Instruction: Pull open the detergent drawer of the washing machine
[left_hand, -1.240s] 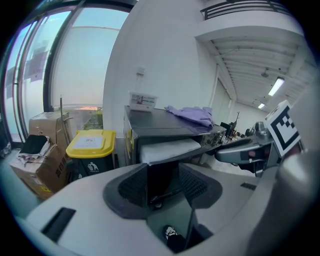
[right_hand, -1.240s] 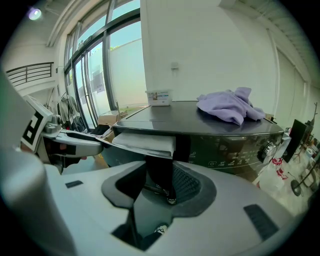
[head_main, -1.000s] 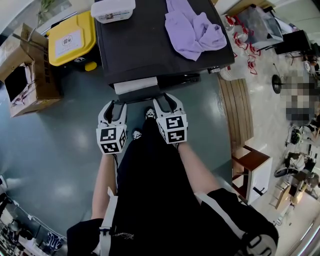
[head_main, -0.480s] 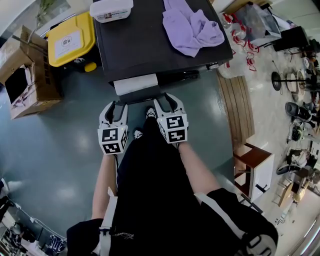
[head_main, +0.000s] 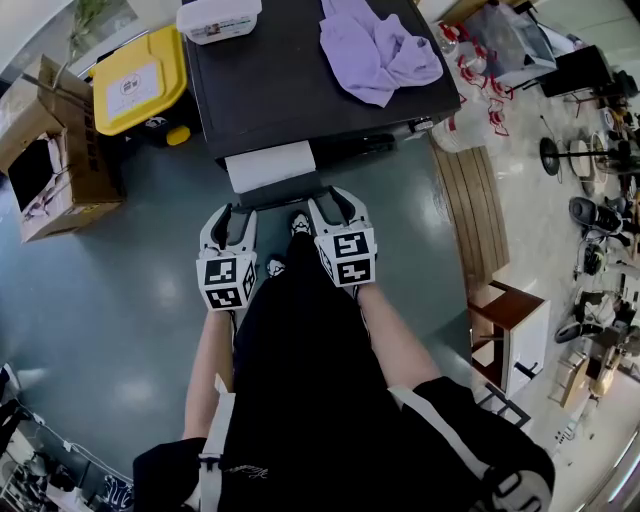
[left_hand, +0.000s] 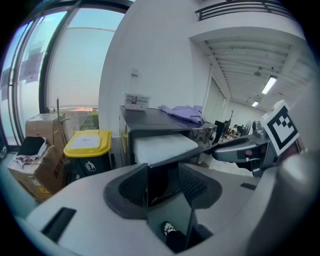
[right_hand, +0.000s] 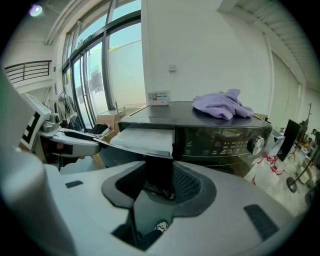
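Note:
The black washing machine (head_main: 290, 90) stands at the top of the head view. Its detergent drawer (head_main: 270, 165), white on top with a black front, sticks out towards me. My left gripper (head_main: 230, 212) hangs just off the drawer's left front corner with its jaws open and nothing between them (left_hand: 164, 177). My right gripper (head_main: 331, 195) is at the drawer's right front corner, jaws open. In the right gripper view the drawer (right_hand: 142, 140) juts out above those jaws (right_hand: 159, 177), and its black front shows in the gap. I cannot tell whether a pad touches it.
A lavender cloth (head_main: 375, 45) and a white box (head_main: 218, 18) lie on the machine's top. A yellow-lidded bin (head_main: 140, 75) and a cardboard box (head_main: 50, 150) stand to the left, wooden planks (head_main: 470, 210) and a small table (head_main: 510, 335) to the right. My shoe (head_main: 298, 222) is under the drawer.
The white drawer top shows longer in front of the machine than a second ago. Both grippers keep their place and their opening.

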